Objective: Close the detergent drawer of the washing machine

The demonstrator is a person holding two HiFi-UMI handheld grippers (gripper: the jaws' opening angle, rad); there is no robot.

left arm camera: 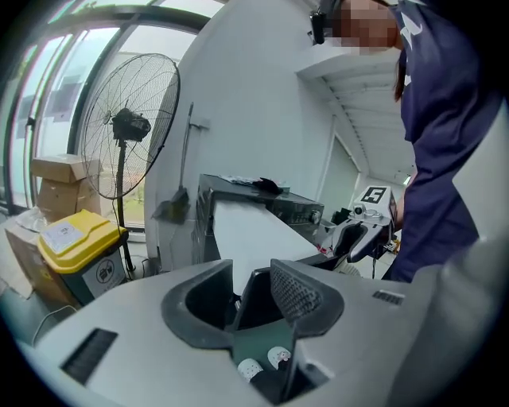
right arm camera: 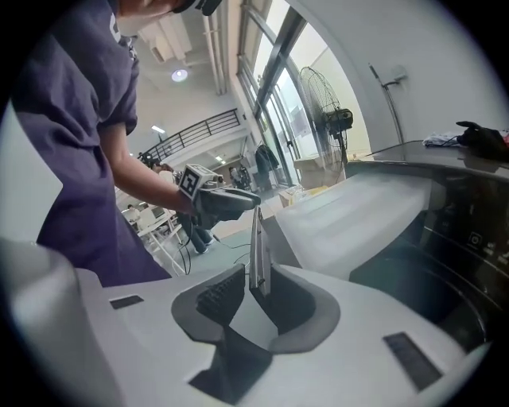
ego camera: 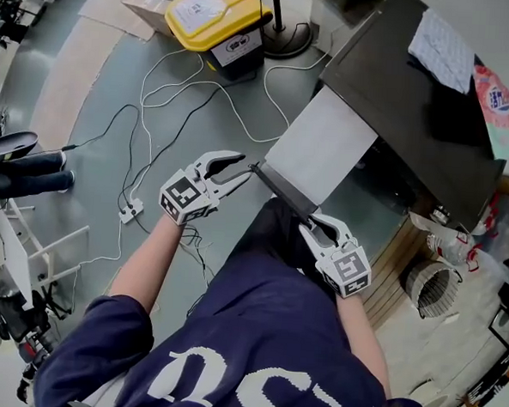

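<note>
Nearest, the left gripper (ego camera: 238,168) and right gripper (ego camera: 315,224) both stand open. Each straddles one end of the drawer's dark front panel (ego camera: 277,188) without clamping it. The drawer (ego camera: 320,146) looks stiff and fairly light and probably runs on slides. An even push on that panel from both ends should keep it from skewing, though the thin edge might slip out of loose jaws. It is a broad white tray with a dark front, pulled well out of the dark washer (ego camera: 415,105) beyond.
</note>
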